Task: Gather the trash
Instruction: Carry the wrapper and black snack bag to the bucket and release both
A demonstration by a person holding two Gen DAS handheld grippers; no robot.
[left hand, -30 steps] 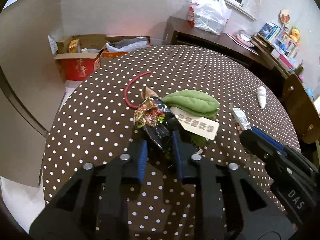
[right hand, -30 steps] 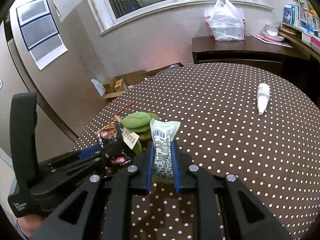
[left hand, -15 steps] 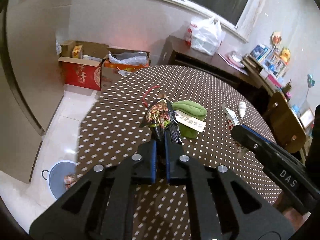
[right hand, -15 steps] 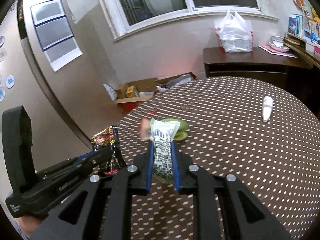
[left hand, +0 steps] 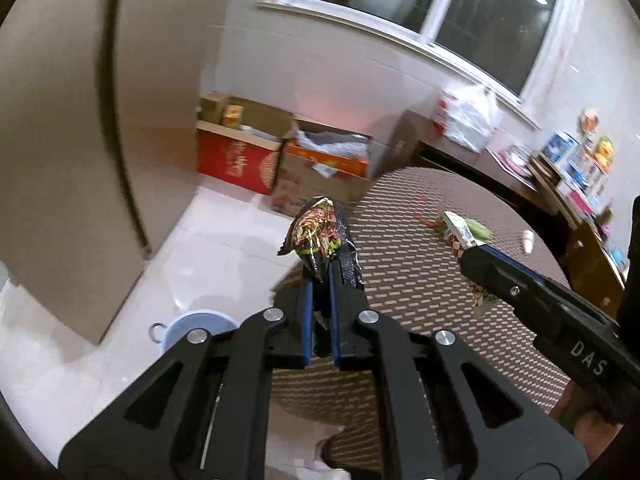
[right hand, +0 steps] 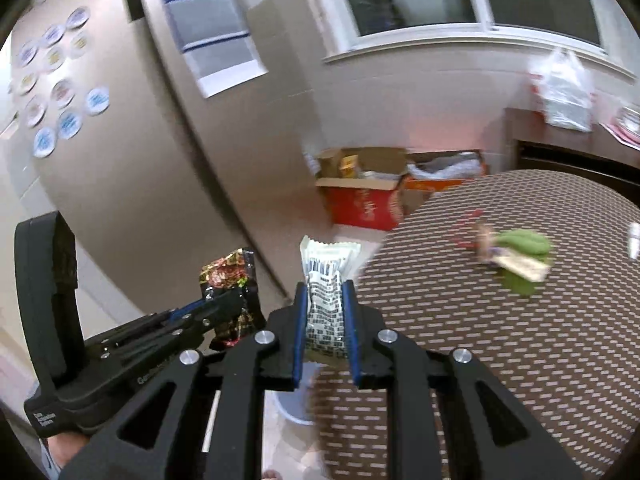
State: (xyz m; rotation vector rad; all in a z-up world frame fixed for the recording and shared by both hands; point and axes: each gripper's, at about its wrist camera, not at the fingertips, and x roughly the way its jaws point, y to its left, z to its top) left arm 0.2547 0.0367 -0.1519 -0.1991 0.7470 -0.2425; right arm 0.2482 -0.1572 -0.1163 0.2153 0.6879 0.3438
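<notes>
My left gripper (left hand: 319,280) is shut on a crumpled black snack wrapper (left hand: 318,236) with red and green print, held up past the table's left edge over the floor. In the right wrist view the same black wrapper (right hand: 230,280) shows at the left. My right gripper (right hand: 325,292) is shut on a white wrapper (right hand: 326,280) with black barcode print, also near the table's edge. The right gripper's white wrapper (left hand: 460,232) appears at the right of the left wrist view. A pale blue bin (left hand: 200,326) stands on the floor below the left gripper, and the bin (right hand: 294,408) is partly hidden under the right gripper.
The round brown dotted table (left hand: 420,280) fills the right side, with a green leaf-shaped cloth and tag (right hand: 520,254) and a small white tube (left hand: 528,240) on it. Open cardboard boxes (left hand: 280,160) stand by the wall. A dark sideboard with a plastic bag (left hand: 466,120) is behind.
Both grippers lifted their wrappers off the table and swung left past its edge toward the floor bin. The left jaws squeezed tighter on the black wrapper.
</notes>
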